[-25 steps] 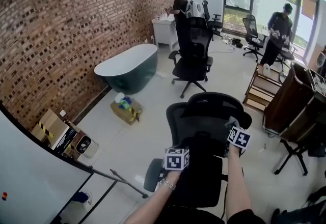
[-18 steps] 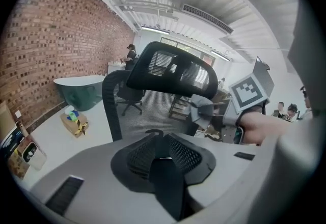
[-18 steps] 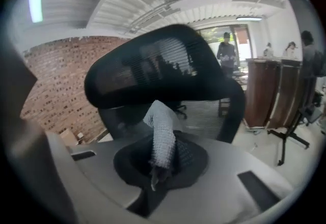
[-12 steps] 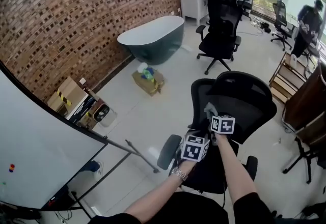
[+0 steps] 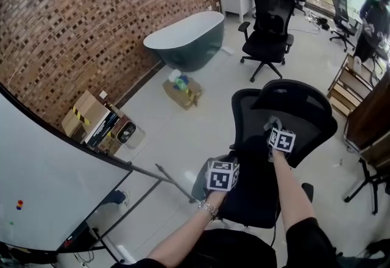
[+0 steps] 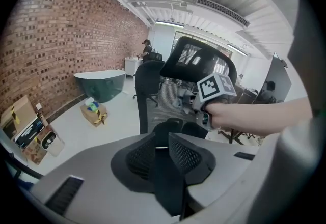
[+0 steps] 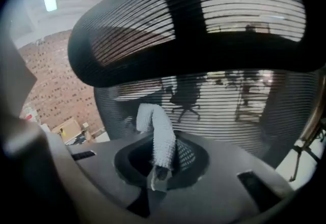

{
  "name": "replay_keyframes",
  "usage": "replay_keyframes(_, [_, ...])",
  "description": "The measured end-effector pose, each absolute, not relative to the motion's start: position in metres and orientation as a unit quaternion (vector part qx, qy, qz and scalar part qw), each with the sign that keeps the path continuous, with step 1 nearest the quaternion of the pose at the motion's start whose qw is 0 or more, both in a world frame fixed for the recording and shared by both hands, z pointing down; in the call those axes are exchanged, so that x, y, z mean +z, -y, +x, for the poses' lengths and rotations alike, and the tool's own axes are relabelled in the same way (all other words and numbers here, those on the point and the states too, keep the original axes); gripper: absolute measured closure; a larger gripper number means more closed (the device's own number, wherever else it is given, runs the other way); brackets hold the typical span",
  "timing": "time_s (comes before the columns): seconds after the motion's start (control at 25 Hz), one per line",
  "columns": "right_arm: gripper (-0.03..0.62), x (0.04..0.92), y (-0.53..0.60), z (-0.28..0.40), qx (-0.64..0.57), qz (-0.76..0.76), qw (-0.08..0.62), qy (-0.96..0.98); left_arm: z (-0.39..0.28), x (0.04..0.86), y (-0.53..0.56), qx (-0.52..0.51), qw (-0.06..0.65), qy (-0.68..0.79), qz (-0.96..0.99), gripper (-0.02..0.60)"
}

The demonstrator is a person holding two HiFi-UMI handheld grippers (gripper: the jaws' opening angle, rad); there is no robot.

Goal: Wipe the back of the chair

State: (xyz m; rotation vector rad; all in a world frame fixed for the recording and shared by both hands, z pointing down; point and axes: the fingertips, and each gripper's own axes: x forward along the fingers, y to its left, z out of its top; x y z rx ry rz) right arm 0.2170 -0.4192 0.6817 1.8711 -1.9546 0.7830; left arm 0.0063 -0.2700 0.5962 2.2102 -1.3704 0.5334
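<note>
A black office chair [image 5: 308, 108] was seen standing upright, its back [image 7: 239, 101] made of see-through ribbed mesh and topped by a broad curved headrest [image 7: 188, 29]. A pale grey nubbly cloth [image 7: 159, 134] was pinched by its lower end between the closed jaws of the right gripper [image 7: 159, 169], raised as a narrow strip and bent over at its top. It was held close before the chair's upper back, just below the headrest; contact with the mesh could not be made out.

Open floor [image 5: 177, 133] lies left of the chair [image 5: 292, 99]; a whiteboard leg [image 5: 175, 183] slants close by its base, and wooden furniture [image 5: 368, 114] crowds the right
</note>
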Motion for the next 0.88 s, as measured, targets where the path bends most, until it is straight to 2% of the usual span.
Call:
replay_keyframes(0.28, [0.569,0.678,0.332,0.431,0.257,0.797,0.178,0.517,0.037,0.589,0.285,0.170,0.234,0.490,0.822,0.494])
replay_keyframes(0.4, [0.569,0.691,0.299,0.458,0.304,0.799,0.154,0.495,0.050,0.592,0.285,0.165,0.238,0.485,0.825,0.495])
replay_keyframes(0.48, [0.569,0.693,0.300,0.423,0.302,0.776,0.149,0.533,0.057,0.597,0.282,0.171,0.238,0.482,0.826,0.495])
replay_keyframes(0.72, [0.569,0.684,0.356,0.202,0.293,0.644,0.107,0.699,0.069,0.596,0.277,0.172,0.233,0.482,0.827,0.495])
replay_keyframes(0.88, [0.569,0.677,0.402,0.105,0.295,0.585,0.115,0.746,0.050,0.589,0.278,0.172,0.230,0.504,0.815,0.495])
